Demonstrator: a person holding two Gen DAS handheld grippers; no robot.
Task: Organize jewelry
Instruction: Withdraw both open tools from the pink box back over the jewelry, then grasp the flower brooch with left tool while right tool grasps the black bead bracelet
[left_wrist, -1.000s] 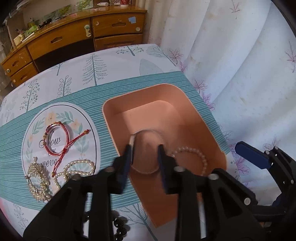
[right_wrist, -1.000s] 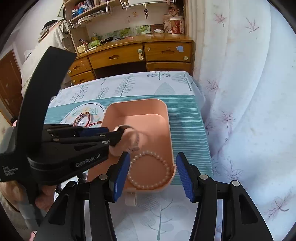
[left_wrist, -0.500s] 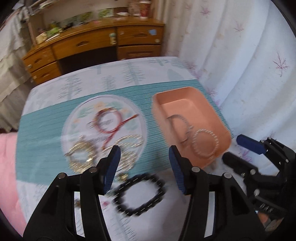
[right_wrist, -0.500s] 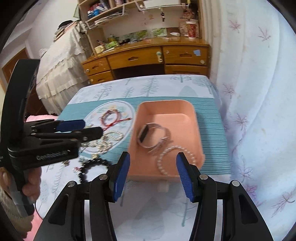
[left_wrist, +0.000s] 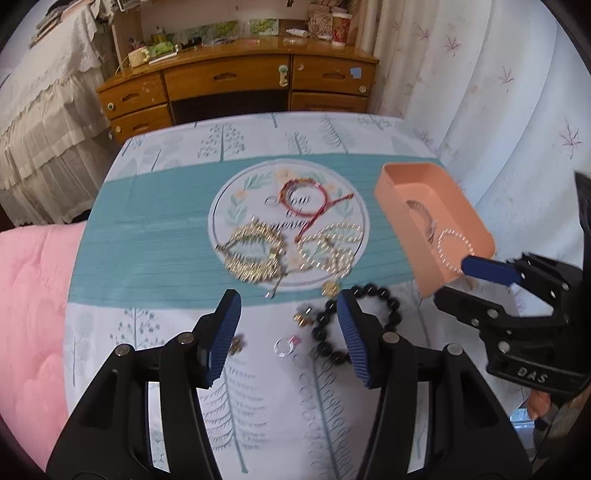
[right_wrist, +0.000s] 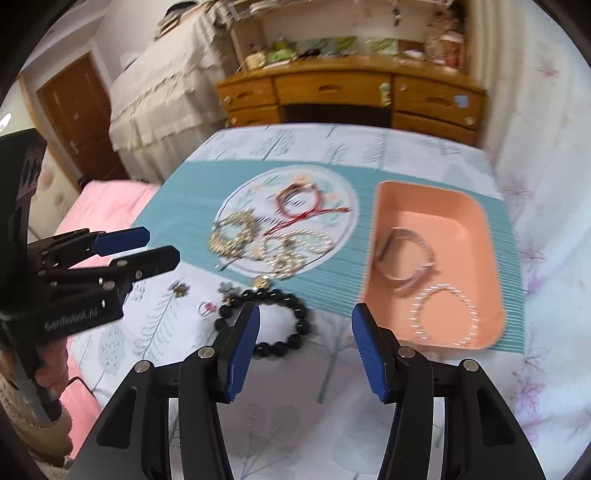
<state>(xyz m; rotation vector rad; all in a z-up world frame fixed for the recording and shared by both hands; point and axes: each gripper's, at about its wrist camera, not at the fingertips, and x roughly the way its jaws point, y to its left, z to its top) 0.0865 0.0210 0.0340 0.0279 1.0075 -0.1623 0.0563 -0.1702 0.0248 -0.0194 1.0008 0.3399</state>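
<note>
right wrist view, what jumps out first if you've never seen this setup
The peach tray at right, holding a pearl bracelet and a silvery bangle. Left of it, jewelry lies heaped on the cloth's round emblem, with a black bead bracelet nearer the open right gripper.

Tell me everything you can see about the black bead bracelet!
The black bead bracelet is a ring of round, shiny, dark beads, all about the same size, making a closed loop. It lies flat on the white, tree-printed part of the tablecloth, just below the teal stripe and left of the peach tray. A small gold charm sits by its top edge. No gripper touches it.
</note>
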